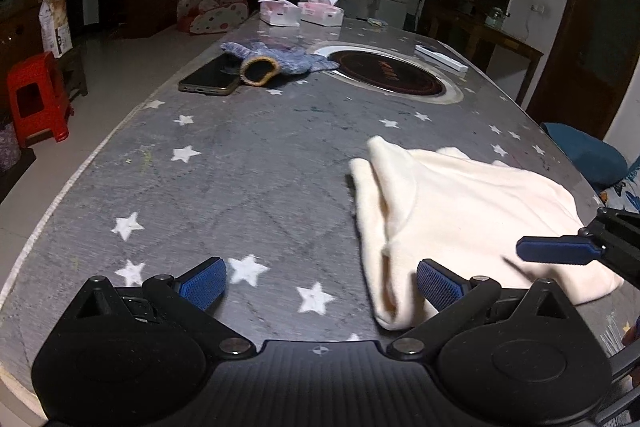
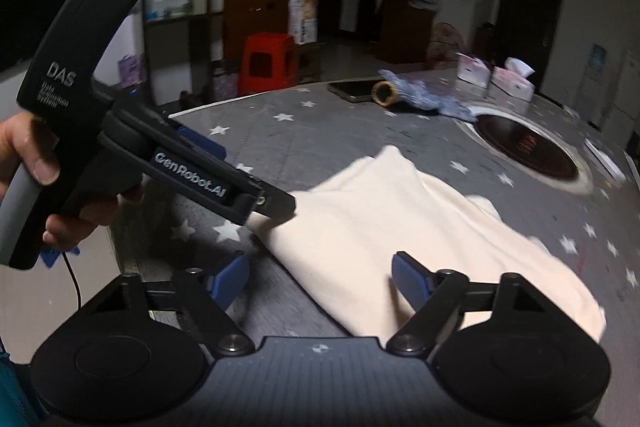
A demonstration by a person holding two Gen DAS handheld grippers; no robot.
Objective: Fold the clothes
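Garment [image 1: 472, 211] lies right of open left gripper [image 1: 320, 287]; partly under it.

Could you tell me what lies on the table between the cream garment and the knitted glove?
Only bare star-patterned tablecloth separates the cream garment from the knitted glove, per the left wrist view.

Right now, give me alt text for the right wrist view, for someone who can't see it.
A cream garment lies partly folded on a grey star-patterned table, with the open right tool at its near edge. A hand holds the left tool at the garment's left corner. Behind lie a phone, a knitted glove and tissue boxes.
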